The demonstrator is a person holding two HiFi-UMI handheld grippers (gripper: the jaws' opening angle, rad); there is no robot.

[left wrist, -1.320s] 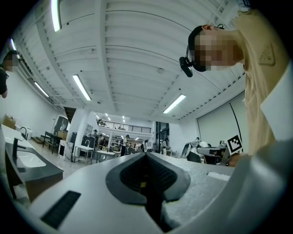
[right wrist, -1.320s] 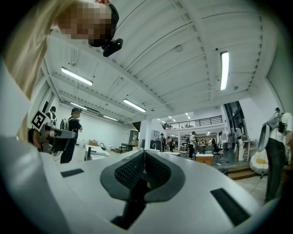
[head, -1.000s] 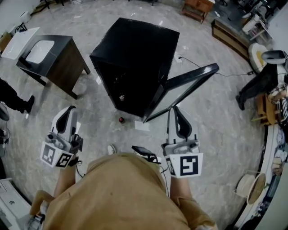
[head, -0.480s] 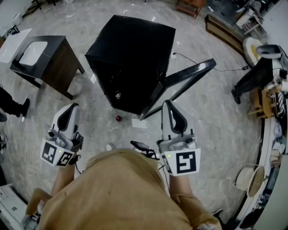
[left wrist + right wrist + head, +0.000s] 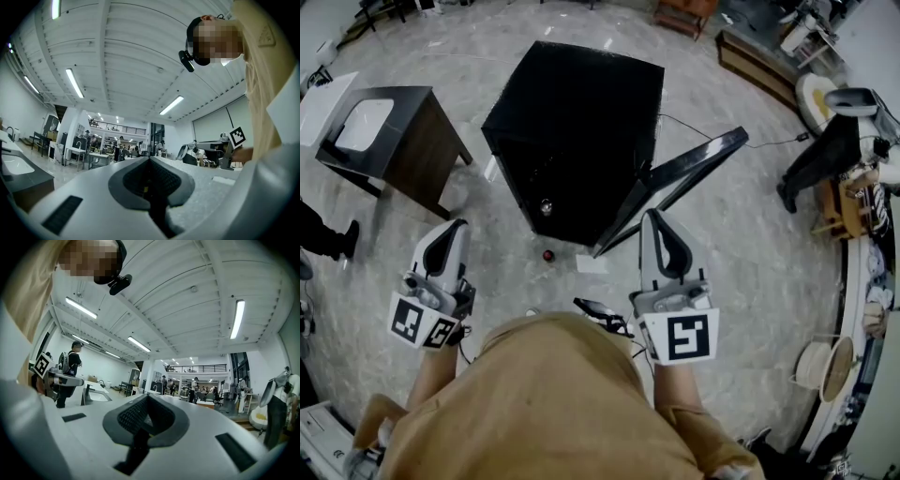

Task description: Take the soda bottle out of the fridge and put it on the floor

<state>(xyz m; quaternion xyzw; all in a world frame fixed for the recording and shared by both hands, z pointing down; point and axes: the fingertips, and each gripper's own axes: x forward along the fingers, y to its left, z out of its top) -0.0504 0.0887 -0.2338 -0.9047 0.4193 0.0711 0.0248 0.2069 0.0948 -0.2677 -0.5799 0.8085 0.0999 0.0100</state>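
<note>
- Two grippers in the head view: left gripper (image 5: 452,228), and right gripper (image 5: 653,217), which has crept up-frame toward the open door (image 5: 684,173) of the fridge (image 5: 572,112). What is likely the soda bottle (image 5: 548,254), red-topped, stands on the floor (image 5: 722,253) just before it.
- Left gripper view: jaws together, empty.
- Right gripper view: likewise pinched, empty; perhaps only the door remains.

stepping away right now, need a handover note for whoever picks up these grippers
Left gripper: shut, empty. Right gripper: shut, empty. Both are short of the fridge, its door open. A small red-topped thing is on the floor before it, likely the soda bottle seen from above, not certain. If so, job done; if not, look inside the fridge and fetch it.
</note>
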